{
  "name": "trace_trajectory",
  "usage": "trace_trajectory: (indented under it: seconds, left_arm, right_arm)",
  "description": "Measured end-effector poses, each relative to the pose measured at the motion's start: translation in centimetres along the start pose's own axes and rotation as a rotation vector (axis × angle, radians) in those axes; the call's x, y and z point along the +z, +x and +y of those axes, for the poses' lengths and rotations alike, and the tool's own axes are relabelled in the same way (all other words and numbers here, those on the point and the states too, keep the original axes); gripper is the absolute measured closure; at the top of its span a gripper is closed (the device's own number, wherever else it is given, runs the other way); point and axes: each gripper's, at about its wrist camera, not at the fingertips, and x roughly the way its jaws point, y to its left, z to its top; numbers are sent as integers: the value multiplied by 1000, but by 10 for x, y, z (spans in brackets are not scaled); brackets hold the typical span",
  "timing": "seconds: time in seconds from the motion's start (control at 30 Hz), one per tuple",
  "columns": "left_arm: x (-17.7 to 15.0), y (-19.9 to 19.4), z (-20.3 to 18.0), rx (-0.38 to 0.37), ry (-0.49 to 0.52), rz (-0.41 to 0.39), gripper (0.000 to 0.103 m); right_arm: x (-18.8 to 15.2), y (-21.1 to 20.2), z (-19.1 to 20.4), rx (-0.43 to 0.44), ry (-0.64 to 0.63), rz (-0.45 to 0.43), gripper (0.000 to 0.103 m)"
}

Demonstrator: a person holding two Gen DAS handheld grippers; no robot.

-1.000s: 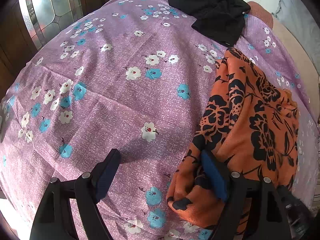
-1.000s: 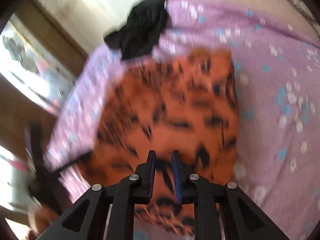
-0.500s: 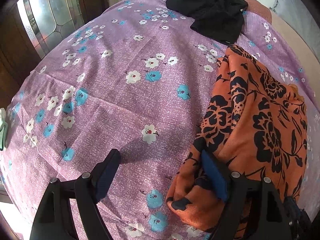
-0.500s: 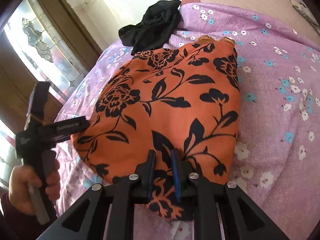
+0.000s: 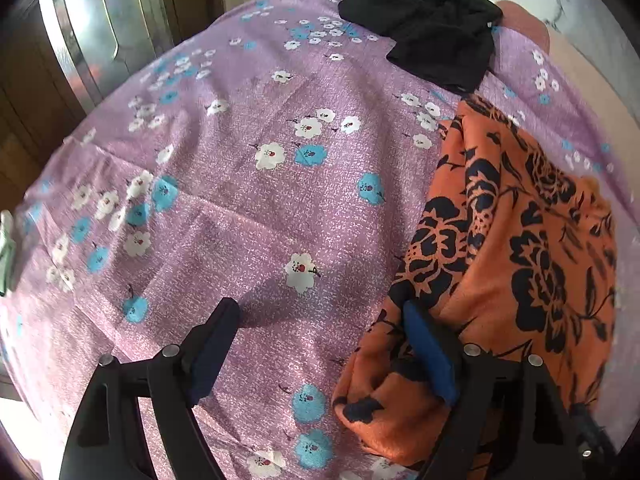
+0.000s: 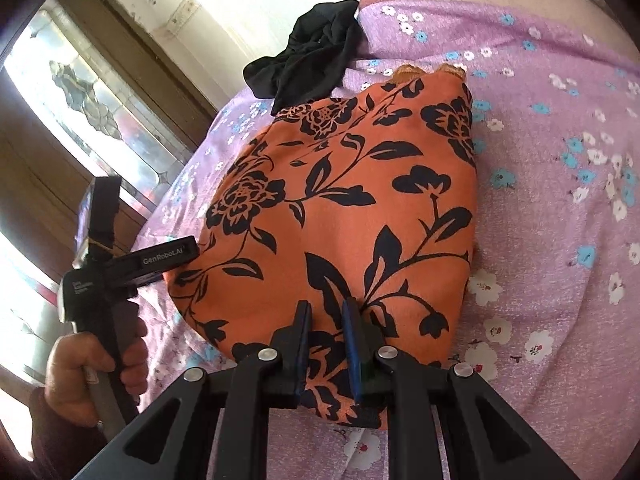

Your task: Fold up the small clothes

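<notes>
An orange garment with black flowers [image 6: 352,208] lies folded on the purple flowered bedsheet [image 6: 560,216]; it also shows at the right of the left wrist view [image 5: 520,248]. My right gripper [image 6: 326,312] is shut on the garment's near edge, cloth pinched between its pads. My left gripper [image 5: 320,320] is open wide above the sheet, its right finger [image 5: 428,352] touching the garment's left corner, nothing held. The left gripper also shows in the right wrist view [image 6: 188,252], held by a hand.
A crumpled black garment [image 5: 428,28] lies at the far end of the bed, also in the right wrist view [image 6: 312,52]. A wooden door with patterned glass [image 6: 88,92] stands to the left. The sheet [image 5: 240,184] spreads left of the orange garment.
The right gripper has steadied after a blurred move and stays clamped on the orange garment. The left gripper stays open at the garment's left corner, barely shifted.
</notes>
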Motion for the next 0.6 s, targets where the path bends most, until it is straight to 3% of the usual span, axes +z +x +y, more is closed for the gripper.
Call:
trace_trajectory:
  seconds: [0.13, 0.33, 0.43, 0.5, 0.6]
  left_arm:
    - [3, -22, 4, -75, -23, -87, 19]
    - [-1, -45, -8, -138, 42, -181, 19]
    - [-9, -40, -21, -100, 96, -162, 19]
    - [-15, -25, -30, -70, 141, -104, 19]
    - [-15, -20, -32, -99, 133, -82, 19]
  right_arm:
    - [0, -5, -5, 36, 59, 19, 84]
    - [1, -25, -5, 74, 99, 0, 83]
    - [0, -29, -3, 79, 82, -11, 83]
    - [-3, -17, -3, 35, 71, 40, 82]
    - [-3, -4, -8, 42, 91, 65, 84]
